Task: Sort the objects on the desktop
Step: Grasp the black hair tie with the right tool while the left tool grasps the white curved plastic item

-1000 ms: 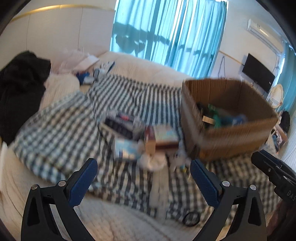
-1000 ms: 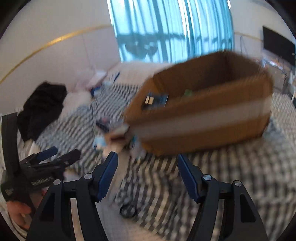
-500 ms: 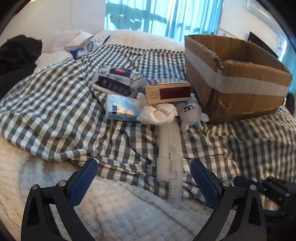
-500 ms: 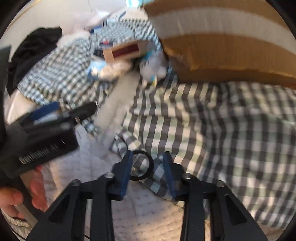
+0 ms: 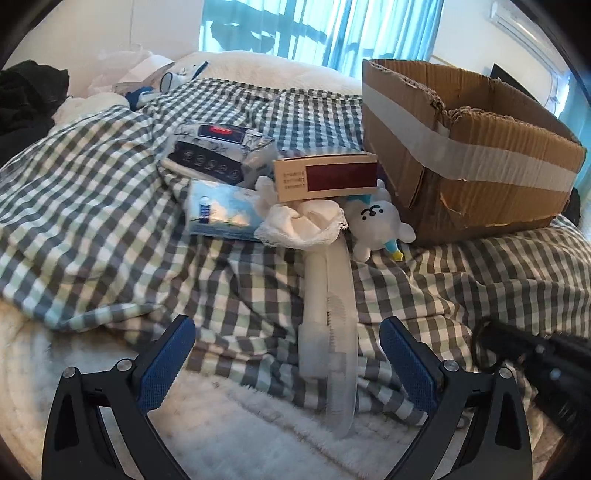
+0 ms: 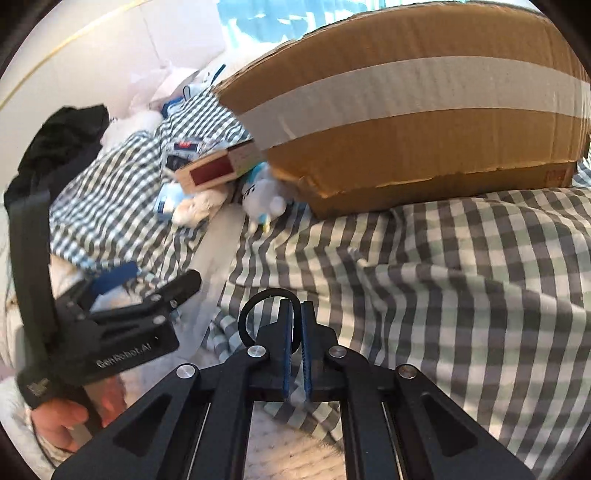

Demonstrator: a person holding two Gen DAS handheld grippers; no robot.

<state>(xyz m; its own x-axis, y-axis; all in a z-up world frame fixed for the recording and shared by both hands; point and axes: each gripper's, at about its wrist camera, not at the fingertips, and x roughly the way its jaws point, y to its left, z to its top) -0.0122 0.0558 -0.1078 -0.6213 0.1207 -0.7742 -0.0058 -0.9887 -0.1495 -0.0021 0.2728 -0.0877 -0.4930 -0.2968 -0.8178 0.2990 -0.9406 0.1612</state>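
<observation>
A black ring (image 6: 255, 317) lay at the near edge of the checked blanket (image 6: 461, 288), and the right tool (image 6: 296, 325) had its blue pads pressed nearly together on the ring's right side, pinching it. In the left wrist view the same ring showed only as a dark loop (image 5: 480, 347) beside that tool's black body at the lower right.

The left tool (image 5: 286, 347) hung with its fingers spread wide above the blanket's edge and held nothing. Between them lay a long white comb (image 5: 338, 332), stretched from the fluffy white cover (image 5: 221, 424) up toward a pile of things. At the comb's far end sat a crumpled white lace cloth (image 5: 303, 225), with a small white plush toy (image 5: 376, 225) just to its right. A tan box with a dark red panel (image 5: 325, 177) rested on top of the cloth. Left of it lay a light blue packet (image 5: 221, 210), and behind that a patterned plastic pack (image 5: 218, 151).

A cardboard box (image 5: 461, 155) banded with pale tape stood on the blanket to the right of the pile, open at the top, close to the plush toy. Blue curtains (image 5: 332, 29) hung behind the bed.
</observation>
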